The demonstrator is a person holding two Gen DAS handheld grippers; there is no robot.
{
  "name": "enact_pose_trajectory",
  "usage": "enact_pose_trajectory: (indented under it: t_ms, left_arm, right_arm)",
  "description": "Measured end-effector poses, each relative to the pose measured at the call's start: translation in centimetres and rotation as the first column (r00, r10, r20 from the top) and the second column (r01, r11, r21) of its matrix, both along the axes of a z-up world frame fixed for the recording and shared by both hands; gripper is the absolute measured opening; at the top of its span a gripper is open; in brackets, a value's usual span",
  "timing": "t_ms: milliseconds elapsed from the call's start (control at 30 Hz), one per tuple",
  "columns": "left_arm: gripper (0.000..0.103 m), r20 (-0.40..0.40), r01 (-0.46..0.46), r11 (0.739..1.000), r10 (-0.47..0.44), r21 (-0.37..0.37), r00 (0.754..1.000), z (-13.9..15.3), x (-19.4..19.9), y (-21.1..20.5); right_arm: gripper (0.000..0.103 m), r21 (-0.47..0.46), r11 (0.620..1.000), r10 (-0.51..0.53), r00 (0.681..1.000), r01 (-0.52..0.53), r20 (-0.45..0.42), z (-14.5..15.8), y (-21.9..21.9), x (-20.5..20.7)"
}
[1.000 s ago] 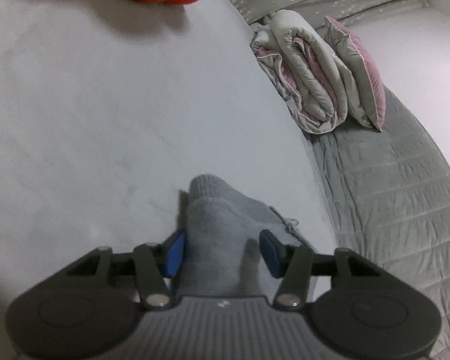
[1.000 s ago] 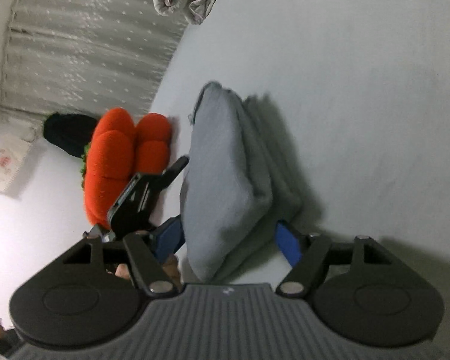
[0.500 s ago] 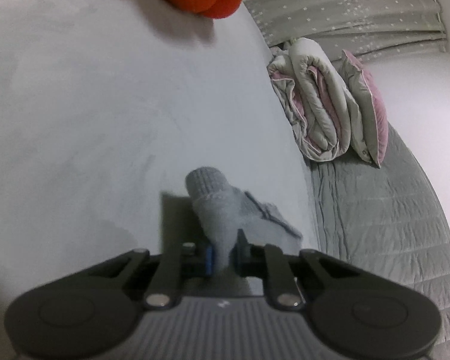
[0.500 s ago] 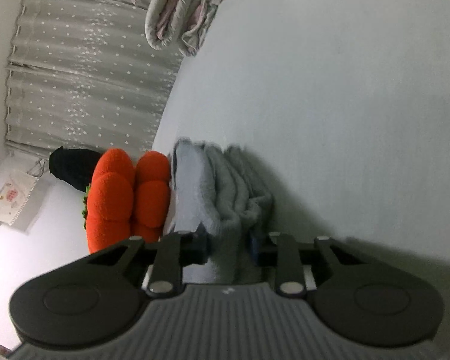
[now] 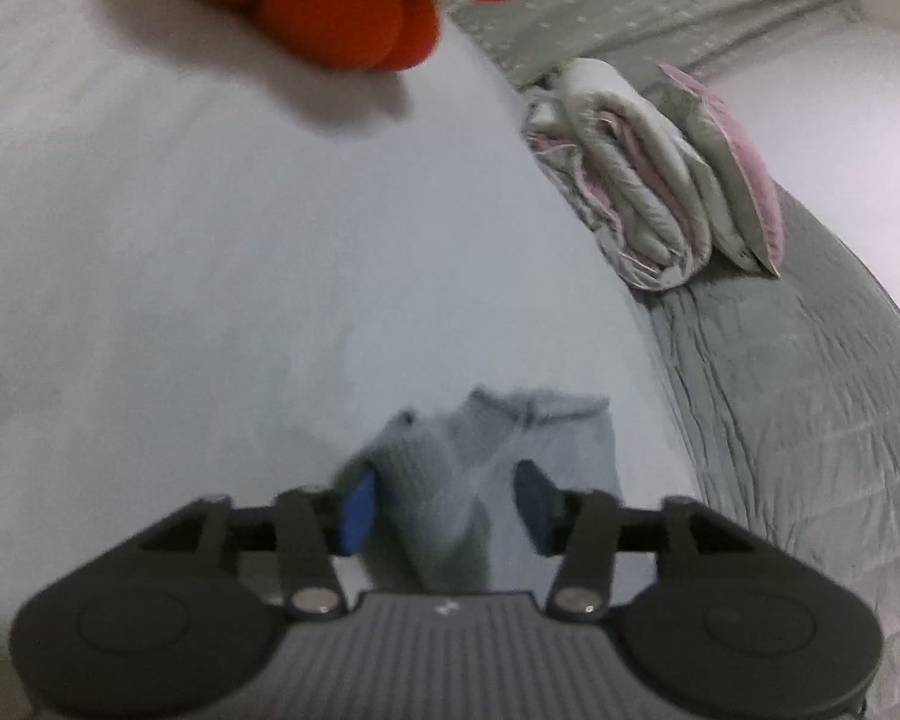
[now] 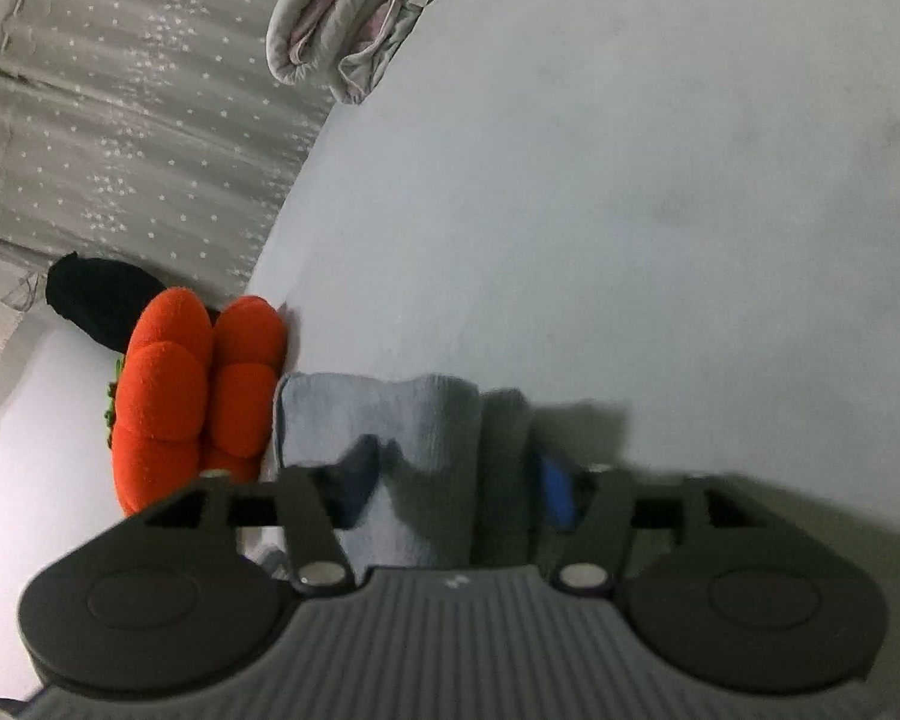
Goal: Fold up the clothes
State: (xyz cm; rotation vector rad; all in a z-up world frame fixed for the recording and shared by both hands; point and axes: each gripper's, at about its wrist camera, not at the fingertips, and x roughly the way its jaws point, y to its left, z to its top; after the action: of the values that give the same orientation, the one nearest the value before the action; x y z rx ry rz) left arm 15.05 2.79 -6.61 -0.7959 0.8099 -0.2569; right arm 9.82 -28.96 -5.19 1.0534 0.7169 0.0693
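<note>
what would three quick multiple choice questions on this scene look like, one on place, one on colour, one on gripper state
1. Where is the folded grey garment in the right wrist view?
A. between the right gripper's fingers
B. on the rolled duvet
C. under the curtain

2. What colour is the plush toy?
A. green
B. orange
C. pink

3. How does the left gripper stand?
A. shut on the duvet
B. out of view
C. open, around the garment

Answers: 1 A, the cloth lies between the blue pads of the right gripper. 2 B, its lobes are bright orange. 3 C, the blue pads stand apart on either side of the cloth.
</note>
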Motion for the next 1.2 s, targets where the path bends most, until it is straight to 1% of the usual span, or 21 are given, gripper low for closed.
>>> enact_pose_trajectory:
  t_ms: [33, 67, 100, 200, 300, 367, 433, 467, 500, 533, 567, 600, 700, 800, 900, 1033, 1100, 1200]
  left_arm:
    - [0.063, 0.01, 0.016, 1.0, -0.016, 0.015, 1.0, 0.1, 0.8, 0.1]
    - [0.067, 0.016, 0.037, 0.999, -0.038, 0.031, 0.999, 0.0, 1.6, 0.1]
    - [0.069, 0.016, 0.063, 0.997, -0.063, 0.039, 0.998, -0.2, 2.5, 0.0]
    - [0.07, 0.001, 0.135, 0.99, -0.135, 0.051, 0.991, -1.0, 5.0, -0.8]
    - [0.069, -0.027, 0.178, 0.982, -0.177, 0.06, 0.984, -2.3, 7.0, -1.6]
    - [0.069, -0.023, 0.186, 0.982, -0.185, 0.032, 0.982, -2.9, 7.7, -1.7]
    - [0.065, -0.017, 0.191, 0.982, -0.191, 0.0, 0.981, -3.4, 8.2, -1.9]
    - [0.058, -0.018, 0.192, 0.981, -0.193, -0.022, 0.981, -3.7, 8.4, -1.9]
    - [0.047, -0.024, 0.195, 0.979, -0.196, -0.05, 0.98, -4.1, 8.8, -1.9]
    - [0.043, -0.033, 0.195, 0.978, -0.198, -0.072, 0.98, -4.5, 9.1, -1.9]
    - [0.033, -0.036, 0.192, 0.978, -0.196, -0.086, 0.98, -4.7, 9.2, -2.0]
    - [0.03, -0.037, 0.189, 0.977, -0.193, -0.099, 0.981, -4.9, 9.3, -2.1]
    - [0.025, -0.019, 0.172, 0.977, -0.176, -0.128, 0.984, -4.8, 9.8, -2.4]
    - [0.024, -0.002, 0.172, 0.976, -0.174, -0.133, 0.985, -3.9, 11.1, -3.5]
    - [0.024, 0.037, 0.172, 0.976, -0.169, -0.132, 0.985, -2.4, 12.8, -5.3]
    - [0.024, 0.071, 0.165, 0.973, -0.155, -0.16, 0.985, -1.1, 15.8, -8.7]
    - [0.024, 0.081, 0.167, 0.971, -0.155, -0.17, 0.984, -0.8, 17.4, -10.4]
    - [0.024, 0.089, 0.17, 0.964, -0.155, -0.204, 0.984, -0.9, 20.1, -13.1]
  right_arm:
    - [0.067, 0.001, 1.0, 0.0, 1.0, 0.0, -0.001, -0.1, 0.1, 0.0]
    - [0.067, 0.003, 1.0, 0.001, 1.0, -0.001, -0.003, -0.1, 0.2, -0.1]
    - [0.067, 0.004, 1.0, 0.001, 1.0, -0.001, -0.004, -0.2, 0.3, -0.1]
    - [0.067, 0.003, 1.0, 0.002, 1.0, -0.002, -0.007, -0.4, 0.6, -0.1]
    - [0.067, -0.006, 1.0, 0.008, 1.0, -0.008, 0.001, -0.5, 0.6, 0.1]
    - [0.067, -0.011, 1.0, 0.017, 1.0, -0.017, 0.011, -0.7, 0.6, 0.3]
    - [0.067, -0.014, 1.0, 0.015, 1.0, -0.015, 0.02, -0.8, 0.6, 0.5]
    - [0.067, -0.015, 1.0, 0.01, 1.0, -0.01, 0.025, -0.9, 0.5, 0.6]
    - [0.062, -0.015, 1.0, 0.005, 1.0, -0.004, 0.03, -1.0, 0.5, 0.7]
    - [0.058, -0.016, 1.0, -0.001, 0.999, 0.001, 0.035, -1.1, 0.4, 0.9]
    - [0.049, -0.016, 1.0, -0.002, 0.999, 0.003, 0.042, -1.2, 0.4, 1.0]
    - [0.046, -0.015, 1.0, -0.005, 0.999, 0.006, 0.048, -1.2, 0.4, 1.2]
    - [0.038, -0.037, 0.999, -0.025, 0.996, 0.028, 0.081, -0.6, 0.4, 1.4]
    - [0.035, -0.075, 0.996, -0.042, 0.993, 0.05, 0.113, 0.7, 0.3, 1.8]
    - [0.033, -0.11, 0.991, -0.061, 0.988, 0.077, 0.14, 2.1, -0.4, 3.1]
    - [0.032, -0.131, 0.982, -0.115, 0.979, 0.137, 0.166, 3.6, -2.2, 6.6]
    - [0.032, -0.144, 0.974, -0.145, 0.972, 0.173, 0.184, 4.4, -3.4, 8.6]
    - [0.031, -0.17, 0.963, -0.173, 0.964, 0.209, 0.201, 4.9, -5.8, 11.3]
